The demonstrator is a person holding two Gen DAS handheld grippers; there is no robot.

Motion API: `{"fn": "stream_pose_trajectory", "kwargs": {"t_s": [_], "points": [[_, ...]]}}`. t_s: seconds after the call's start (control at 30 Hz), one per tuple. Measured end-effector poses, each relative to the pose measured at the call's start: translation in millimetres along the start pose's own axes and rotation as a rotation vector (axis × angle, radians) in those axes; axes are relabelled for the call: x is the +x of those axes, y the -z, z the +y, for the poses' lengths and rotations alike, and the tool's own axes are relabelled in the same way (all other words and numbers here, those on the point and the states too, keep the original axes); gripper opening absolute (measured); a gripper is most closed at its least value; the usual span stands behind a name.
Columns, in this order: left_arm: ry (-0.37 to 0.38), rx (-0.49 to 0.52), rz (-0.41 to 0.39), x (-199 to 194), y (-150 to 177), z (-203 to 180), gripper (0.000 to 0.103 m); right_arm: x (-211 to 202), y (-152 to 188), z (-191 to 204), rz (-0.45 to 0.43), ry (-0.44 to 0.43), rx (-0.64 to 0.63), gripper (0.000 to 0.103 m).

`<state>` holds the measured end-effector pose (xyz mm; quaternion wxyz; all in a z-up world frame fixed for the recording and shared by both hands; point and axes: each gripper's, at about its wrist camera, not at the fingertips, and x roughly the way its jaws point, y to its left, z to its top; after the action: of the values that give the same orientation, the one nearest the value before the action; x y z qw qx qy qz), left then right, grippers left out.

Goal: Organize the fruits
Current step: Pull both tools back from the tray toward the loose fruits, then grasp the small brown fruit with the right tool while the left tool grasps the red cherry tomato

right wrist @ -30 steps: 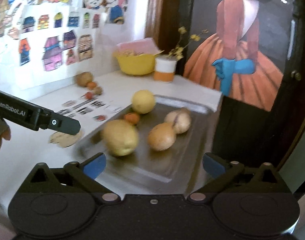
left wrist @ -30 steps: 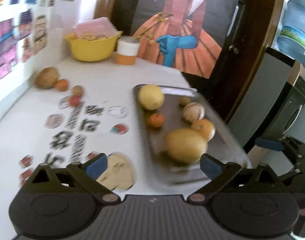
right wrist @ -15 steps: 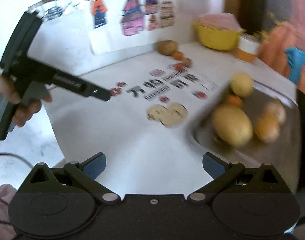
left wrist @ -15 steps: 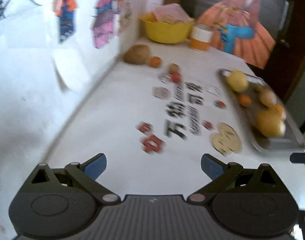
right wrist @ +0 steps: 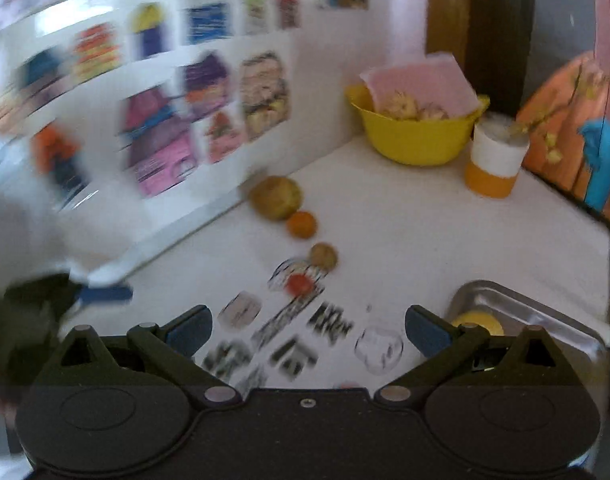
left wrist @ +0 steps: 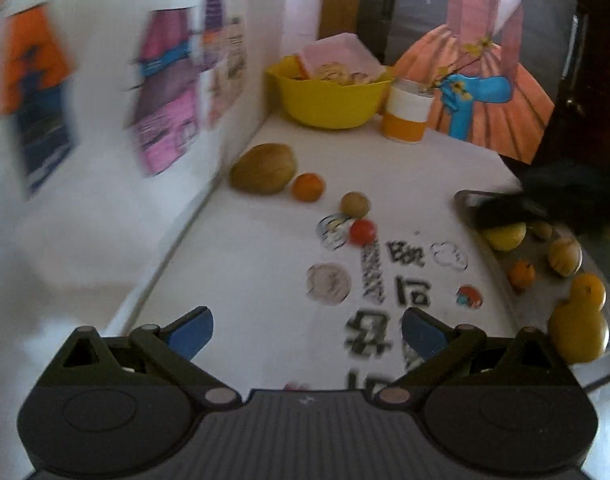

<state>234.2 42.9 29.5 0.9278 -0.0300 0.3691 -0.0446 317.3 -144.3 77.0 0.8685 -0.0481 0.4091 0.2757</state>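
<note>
Left gripper and right gripper are both hovering with jaws spread wide, gripping nothing.

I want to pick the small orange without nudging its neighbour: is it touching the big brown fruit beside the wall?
Cannot tell. In the left wrist view the small orange sits right against the big brown fruit, with no plain gap; the right wrist view is blurred.

Four loose fruits on the table, six on one tray
</note>
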Motion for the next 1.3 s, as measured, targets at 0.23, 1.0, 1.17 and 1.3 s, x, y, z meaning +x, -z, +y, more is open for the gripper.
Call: {"fn": "stream_pose_trajectory", "kwargs": {"t_s": [0.23,1.0,1.17,1.3], "points": [[0.002,0.081,-0.053,42.6,-23.0,-20.5,0.102,76.8,-32.8,-24.2,0.079,-0.047,0.112,0.081],[0.088,0.056,-0.027,94.4,-34.8,-34.5,0.023,109.4,-32.6,-29.3,0.087,-0.11,0.196,0.03],[0.127,0.03,-0.023,88.0,-32.1,-38.9,0.022,76.5,-24.4,-33.3,0.044,-0.102,0.179,0.03],[0.156,0.03,-0.043,71.9,-31.2,-49.0,0.022,40.3,-15.4,-42.0,0.002,-0.089,0.189,0.03]]}}
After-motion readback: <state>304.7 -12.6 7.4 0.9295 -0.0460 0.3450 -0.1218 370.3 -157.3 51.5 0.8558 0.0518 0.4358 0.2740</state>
